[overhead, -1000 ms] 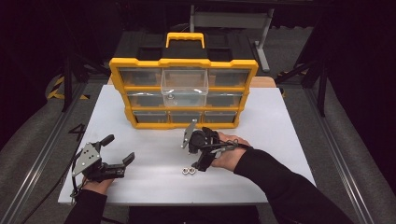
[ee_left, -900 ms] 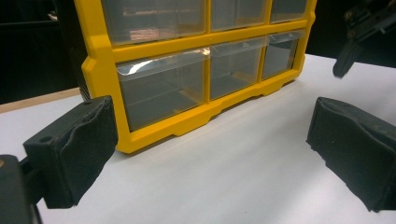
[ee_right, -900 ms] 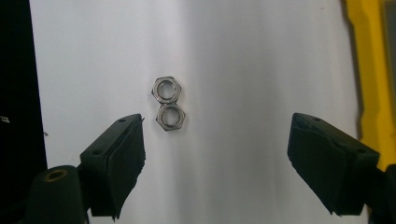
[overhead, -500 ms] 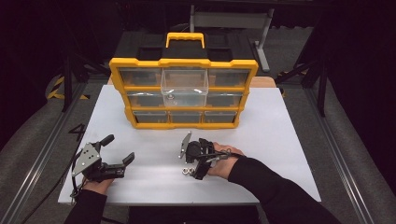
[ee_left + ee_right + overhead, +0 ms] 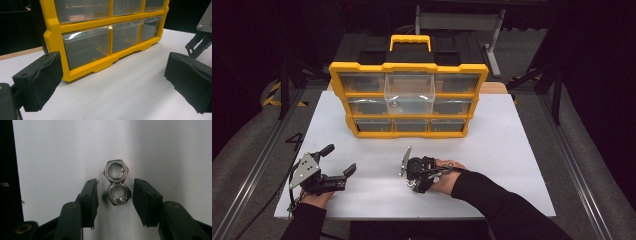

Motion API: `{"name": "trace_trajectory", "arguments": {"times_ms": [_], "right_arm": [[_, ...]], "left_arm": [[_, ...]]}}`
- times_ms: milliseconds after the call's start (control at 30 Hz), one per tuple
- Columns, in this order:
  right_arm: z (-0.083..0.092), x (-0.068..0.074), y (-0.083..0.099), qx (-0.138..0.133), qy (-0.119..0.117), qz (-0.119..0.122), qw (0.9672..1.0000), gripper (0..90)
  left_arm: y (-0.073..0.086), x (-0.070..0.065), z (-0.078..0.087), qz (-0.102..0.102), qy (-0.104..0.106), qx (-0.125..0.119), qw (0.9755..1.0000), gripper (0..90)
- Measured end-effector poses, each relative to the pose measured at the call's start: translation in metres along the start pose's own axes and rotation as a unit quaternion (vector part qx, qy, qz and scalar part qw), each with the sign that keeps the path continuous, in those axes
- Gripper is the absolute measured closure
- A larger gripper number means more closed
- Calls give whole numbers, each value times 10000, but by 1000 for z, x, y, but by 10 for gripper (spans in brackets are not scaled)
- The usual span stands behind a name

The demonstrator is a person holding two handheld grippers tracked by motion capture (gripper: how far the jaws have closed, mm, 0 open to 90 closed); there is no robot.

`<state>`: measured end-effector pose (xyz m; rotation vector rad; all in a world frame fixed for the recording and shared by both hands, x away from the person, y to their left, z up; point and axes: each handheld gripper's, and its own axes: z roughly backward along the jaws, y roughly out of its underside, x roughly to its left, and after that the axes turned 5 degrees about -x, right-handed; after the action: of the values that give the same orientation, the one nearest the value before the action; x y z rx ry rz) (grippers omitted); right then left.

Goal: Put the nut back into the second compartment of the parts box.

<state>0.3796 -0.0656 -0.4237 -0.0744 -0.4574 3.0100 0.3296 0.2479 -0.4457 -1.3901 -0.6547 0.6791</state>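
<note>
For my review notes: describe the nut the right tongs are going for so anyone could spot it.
On the white table, in front of the yellow drawer organizer, two steel hex nuts lie touching. It is the nearer nut, the one between the right tongs' jaws.

The organizer cabinet [image 5: 408,100] is yellow with a black top and clear drawers. Two shiny silver hex nuts [image 5: 117,182] lie on the white table [image 5: 512,145]. The gripper pads [image 5: 40,80] are black.

Organizer [image 5: 105,37] top cut off; drawer contents unreadable.
</note>
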Motion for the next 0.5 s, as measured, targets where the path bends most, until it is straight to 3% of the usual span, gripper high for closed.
{"name": "trace_trajectory", "arguments": {"times_ms": [100, 167, 500], "right_arm": [[-1, 0, -1, -36, -5, -9, 10000, 601], [0, 1, -1, 16, 3, -10, 10000, 671], [14, 0, -3, 149, 105, -28, 9998, 699]], "left_arm": [[0, 0, 0, 2, -5, 3, 10000, 26], [0, 0, 0, -4, -1, 2, 10000, 26], [0, 0, 0, -7, 0, 2, 10000, 26]]}}
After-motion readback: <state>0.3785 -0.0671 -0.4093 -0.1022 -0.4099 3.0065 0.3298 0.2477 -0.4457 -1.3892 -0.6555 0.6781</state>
